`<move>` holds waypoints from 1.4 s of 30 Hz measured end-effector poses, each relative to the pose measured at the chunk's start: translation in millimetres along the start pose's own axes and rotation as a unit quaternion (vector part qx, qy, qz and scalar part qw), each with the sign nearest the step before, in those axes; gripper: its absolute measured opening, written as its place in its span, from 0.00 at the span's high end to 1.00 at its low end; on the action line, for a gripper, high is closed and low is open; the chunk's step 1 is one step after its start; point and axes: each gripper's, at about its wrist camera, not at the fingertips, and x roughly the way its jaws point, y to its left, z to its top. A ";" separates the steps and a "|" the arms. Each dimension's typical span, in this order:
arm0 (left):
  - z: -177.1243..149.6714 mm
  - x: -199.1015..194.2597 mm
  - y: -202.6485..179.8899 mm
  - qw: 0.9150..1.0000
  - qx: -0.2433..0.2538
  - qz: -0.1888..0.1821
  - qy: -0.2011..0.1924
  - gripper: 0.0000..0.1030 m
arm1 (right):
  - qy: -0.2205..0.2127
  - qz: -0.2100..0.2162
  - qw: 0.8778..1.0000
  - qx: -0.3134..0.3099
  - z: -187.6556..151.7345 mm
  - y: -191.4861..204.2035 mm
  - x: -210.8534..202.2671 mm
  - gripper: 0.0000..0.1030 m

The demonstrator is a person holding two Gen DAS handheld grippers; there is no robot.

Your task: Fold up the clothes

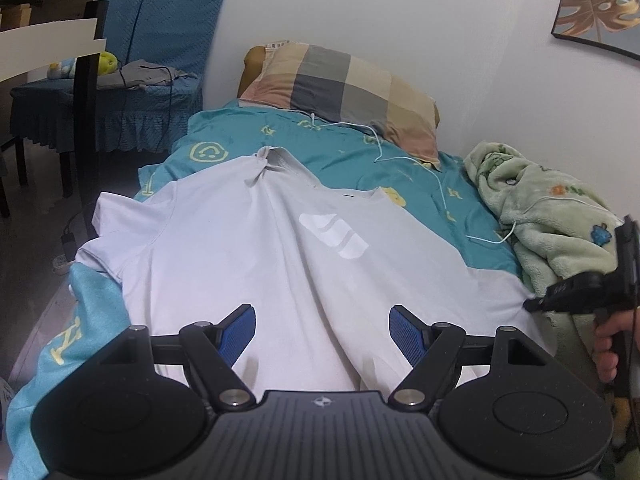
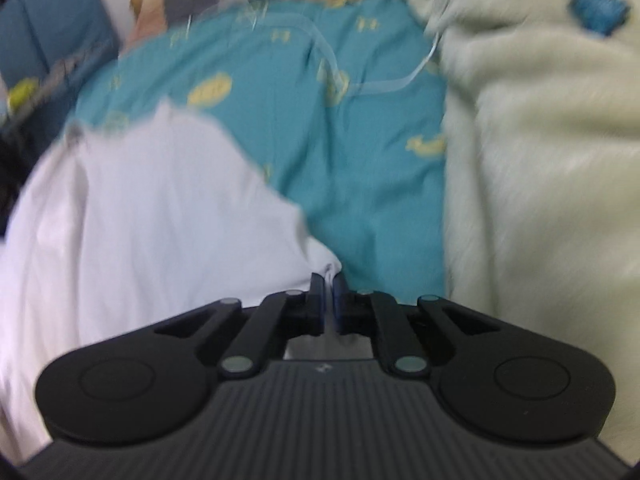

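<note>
A pale grey-white polo shirt (image 1: 248, 248) with a white chest logo lies spread face up on the bed, collar toward the pillow. My left gripper (image 1: 322, 312) hangs open over the shirt's lower middle, blue pads wide apart with nothing between them. At the shirt's right edge, a hand (image 1: 608, 344) holds my right gripper (image 1: 536, 304). The right wrist view is blurred. It shows the right gripper (image 2: 329, 280) shut on the shirt (image 2: 152, 208), with a thin fold of its right edge pinched between the pads.
A teal patterned sheet (image 1: 352, 152) covers the bed, and a checked pillow (image 1: 344, 84) lies at its head. A fluffy green blanket (image 1: 552, 216) is piled along the right wall side, with a white cable (image 1: 440, 184) trailing across. Blue-covered chairs (image 1: 160, 60) stand to the left.
</note>
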 end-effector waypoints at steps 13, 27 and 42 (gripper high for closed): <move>-7.3 22.0 4.6 0.999 -0.001 0.032 0.036 0.26 | -0.042 -0.061 0.997 -0.018 24.4 -19.0 39.7 0.95; -5.9 -14.9 2.3 0.990 0.016 0.086 0.107 0.26 | -0.114 -0.014 0.993 0.005 -0.7 9.6 -62.3 0.94; -27.2 -82.6 36.0 0.958 -0.053 0.130 0.250 0.21 | -0.113 0.145 0.982 -0.039 -153.5 97.7 -202.3 0.93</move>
